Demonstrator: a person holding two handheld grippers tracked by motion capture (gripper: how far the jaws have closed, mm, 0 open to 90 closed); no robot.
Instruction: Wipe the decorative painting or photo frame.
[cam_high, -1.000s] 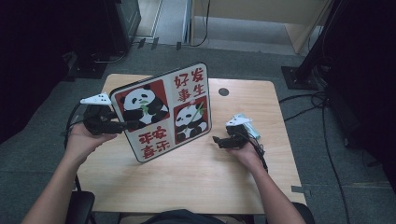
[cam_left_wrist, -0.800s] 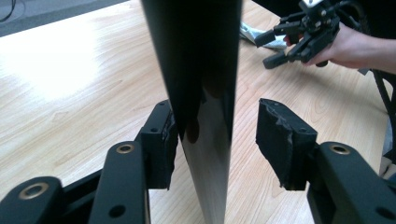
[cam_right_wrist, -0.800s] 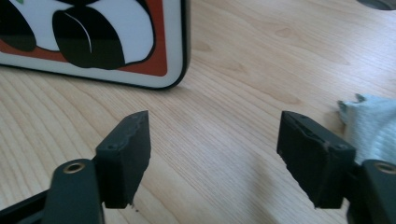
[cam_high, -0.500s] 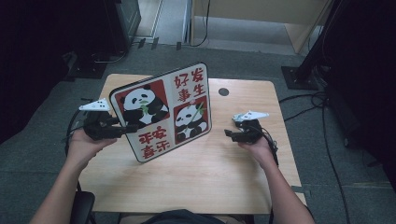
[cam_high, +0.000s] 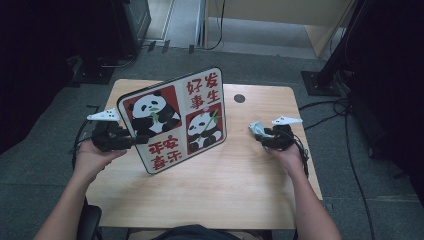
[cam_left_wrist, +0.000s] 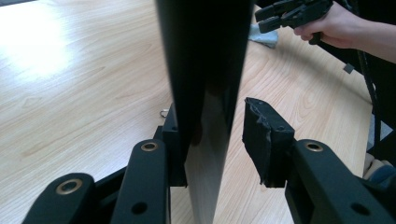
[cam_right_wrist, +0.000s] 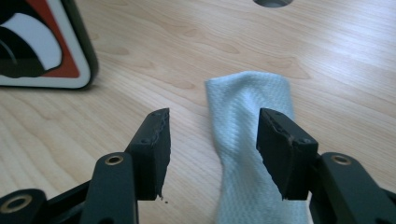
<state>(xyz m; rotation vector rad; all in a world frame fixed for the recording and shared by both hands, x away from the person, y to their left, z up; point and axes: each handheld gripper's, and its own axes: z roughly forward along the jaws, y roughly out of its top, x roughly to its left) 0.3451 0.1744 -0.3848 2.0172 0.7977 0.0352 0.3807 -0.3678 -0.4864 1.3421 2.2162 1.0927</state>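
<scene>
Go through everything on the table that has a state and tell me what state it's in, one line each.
Square panda-print board: upright on its lower edge, tilted, edge between the left gripper's jaws.
Left gripper: jaws just closing, one pad on the board, the other still apart.
Pale blue cloth: flat on the wooden table, crumpled.
Right gripper: jaws just closing, open around the cloth.

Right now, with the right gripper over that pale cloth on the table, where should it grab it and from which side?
Grip the cloth across its narrow, bunched middle, coming down from above with the right gripper. There it is gathered into a raised ridge that fits between the jaws, while its far end spreads flat on the table.
</scene>
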